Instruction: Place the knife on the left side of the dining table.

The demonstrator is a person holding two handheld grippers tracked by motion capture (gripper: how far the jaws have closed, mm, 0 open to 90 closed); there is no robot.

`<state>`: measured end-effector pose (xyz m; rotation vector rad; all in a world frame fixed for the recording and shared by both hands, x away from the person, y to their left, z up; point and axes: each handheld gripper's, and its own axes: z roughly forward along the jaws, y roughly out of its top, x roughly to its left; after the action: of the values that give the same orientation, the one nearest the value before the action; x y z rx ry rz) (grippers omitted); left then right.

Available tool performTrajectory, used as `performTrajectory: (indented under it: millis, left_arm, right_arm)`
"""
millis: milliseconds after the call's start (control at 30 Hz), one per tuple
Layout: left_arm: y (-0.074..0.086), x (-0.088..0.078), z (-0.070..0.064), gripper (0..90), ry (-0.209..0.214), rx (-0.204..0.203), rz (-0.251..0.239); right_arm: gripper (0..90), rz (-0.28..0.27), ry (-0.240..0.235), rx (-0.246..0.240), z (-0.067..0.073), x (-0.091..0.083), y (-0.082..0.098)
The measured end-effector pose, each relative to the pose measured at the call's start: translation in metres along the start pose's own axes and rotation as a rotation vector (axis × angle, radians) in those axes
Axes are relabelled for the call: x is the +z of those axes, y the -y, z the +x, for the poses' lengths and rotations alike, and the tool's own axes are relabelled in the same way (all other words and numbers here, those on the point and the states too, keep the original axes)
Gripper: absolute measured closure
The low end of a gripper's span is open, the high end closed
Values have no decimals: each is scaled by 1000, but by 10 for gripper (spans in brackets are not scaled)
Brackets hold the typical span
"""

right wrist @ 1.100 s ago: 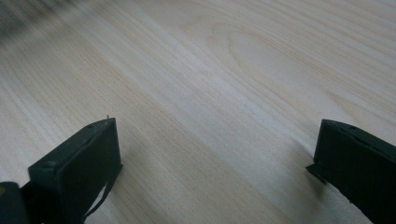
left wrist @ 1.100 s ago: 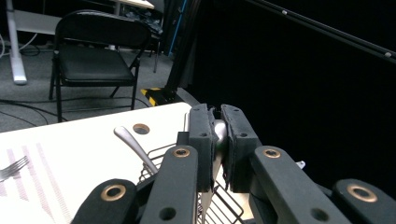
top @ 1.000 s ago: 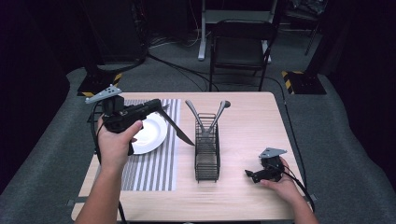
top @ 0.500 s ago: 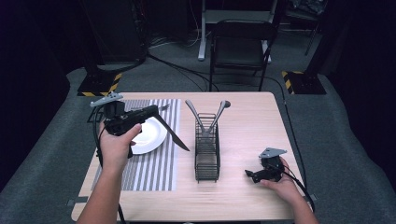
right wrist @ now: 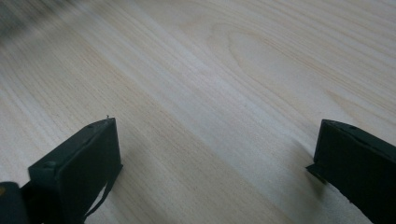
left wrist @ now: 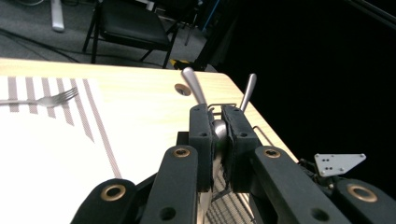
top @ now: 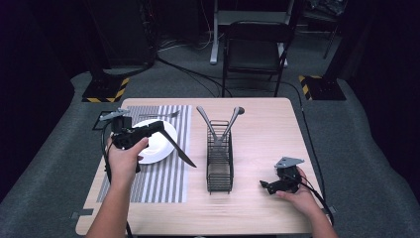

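My left gripper [top: 159, 130] hovers over the white plate [top: 154, 148], shut on the handle of a table knife [top: 179, 152]. The blade slants down to the right, its tip above the striped placemat [top: 163, 178]. In the left gripper view the pads [left wrist: 201, 126] pinch the silver knife handle [left wrist: 218, 129]. My right gripper [top: 267, 186] rests on the table's front right with its jaws open. In the right gripper view, bare wood lies between the jaws of the right gripper [right wrist: 215, 149].
A fork [top: 159, 115] lies on the placemat behind the plate. A black wire caddy [top: 219, 161] stands mid-table with two utensil handles [top: 208, 121] sticking up from its far end. A chair [top: 255, 47] stands beyond the table's far edge.
My left gripper has come down and slightly nearer with the knife, so the blade tip hangs lower over the placemat. The right gripper has stayed put.
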<state>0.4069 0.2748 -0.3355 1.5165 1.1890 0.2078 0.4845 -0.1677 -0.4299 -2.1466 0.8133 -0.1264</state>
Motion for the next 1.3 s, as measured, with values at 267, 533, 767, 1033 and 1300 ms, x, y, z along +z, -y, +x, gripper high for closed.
performTrajectory:
  millis: [267,533,767,1033,1300]
  left_arm:
    - [13,-5,17,834,-34,-31,-1]
    - [23,-11,34,834,-71,-63,6]
    - [27,-18,43,834,-94,-87,-2]
    - [34,-22,55,834,-115,-126,-12]
    - [43,-29,63,832,-146,-154,-35]
  right_arm:
    - [0,0,0,0,0,0,0]
    - [0,0,0,0,0,0,0]
    - [0,1,0,1,0,0,0]
    - [0,0,-1,0,0,0,0]
    - [0,0,0,0,0,0,0]
